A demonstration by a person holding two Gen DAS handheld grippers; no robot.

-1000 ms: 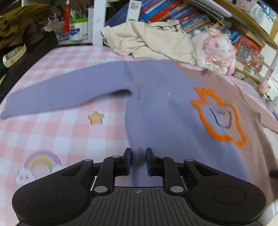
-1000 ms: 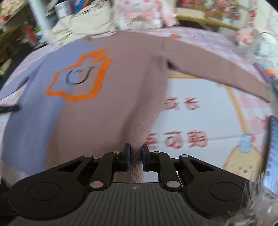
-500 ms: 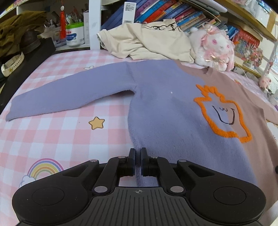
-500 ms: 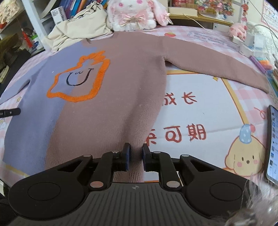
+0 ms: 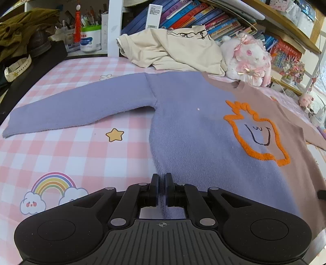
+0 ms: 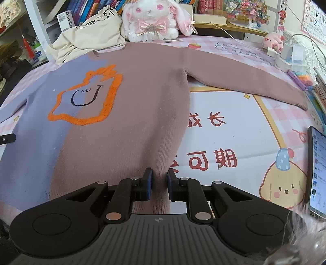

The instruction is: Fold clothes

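Two hand-held grippers pinched the sweater (image 5: 189,126) hem at the surface's (image 5: 67,150) near edge. Left hand-held gripper (image 5: 162,188) clamped the purple corner; right hand-held gripper (image 6: 159,184) clamped the brown corner.

both hand-held grippers, left (image 5: 162,184) and right (image 6: 159,180), clamped, tilted downward

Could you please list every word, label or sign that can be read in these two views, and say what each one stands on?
"usmile": white box on the shelf, printed sideways.
"成长" and "可期": red characters on the printed pink sheet, seen upside down.
"V", "Z": alphabet poster, top right; other letters unclear.
Cursive lines in the cloud frame: illegible.
Book spines, white tub, phone screen: too small.
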